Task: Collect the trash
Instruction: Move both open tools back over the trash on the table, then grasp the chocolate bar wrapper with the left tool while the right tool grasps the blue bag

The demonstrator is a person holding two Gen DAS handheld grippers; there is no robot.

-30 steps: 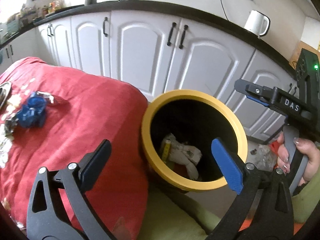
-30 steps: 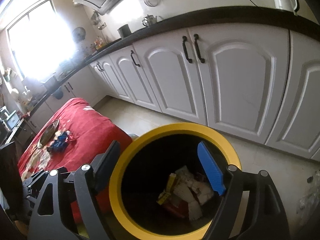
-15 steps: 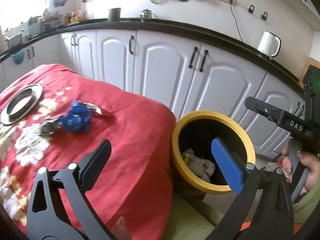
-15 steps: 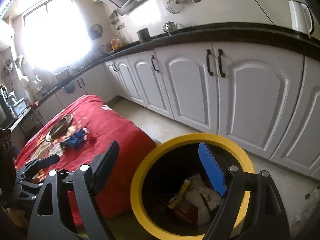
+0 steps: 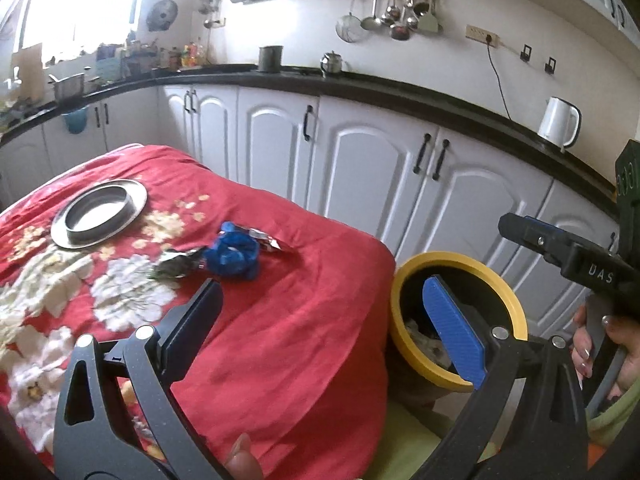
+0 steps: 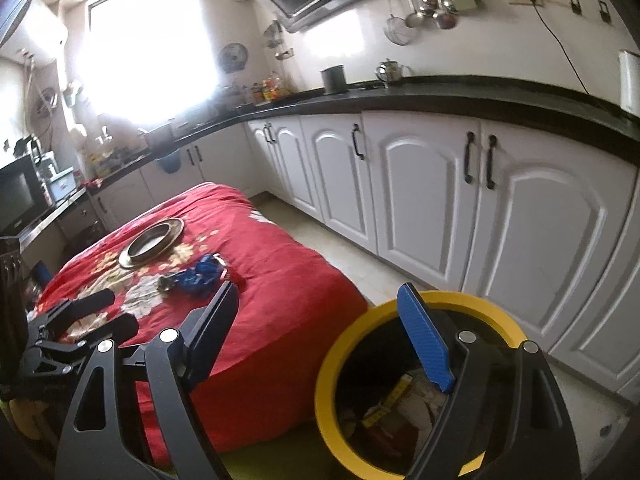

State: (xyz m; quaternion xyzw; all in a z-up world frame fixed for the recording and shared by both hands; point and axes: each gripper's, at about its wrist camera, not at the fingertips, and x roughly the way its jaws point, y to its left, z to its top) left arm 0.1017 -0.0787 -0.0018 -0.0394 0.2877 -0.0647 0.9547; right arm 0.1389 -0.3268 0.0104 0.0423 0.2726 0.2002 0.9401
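Both sets of jaws gape wide and empty, the left gripper (image 5: 320, 308) and right gripper (image 6: 324, 332) having swung up from the yellow-rimmed bin (image 6: 332, 364) toward the red-covered worktop (image 5: 304, 312), where a blue wrapper (image 5: 232, 256) and foil scraps (image 5: 176, 266) await collecting.

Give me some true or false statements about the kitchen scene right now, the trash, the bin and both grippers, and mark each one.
1. The blue wrapper lies on the red cloth. True.
2. The left gripper holds the wrapper. False: it is open and empty.
3. The yellow-rimmed bin already has trash inside. True.
4. The metal plate sits inside the bin. False: it rests on the cloth.
5. The right gripper is open. True.
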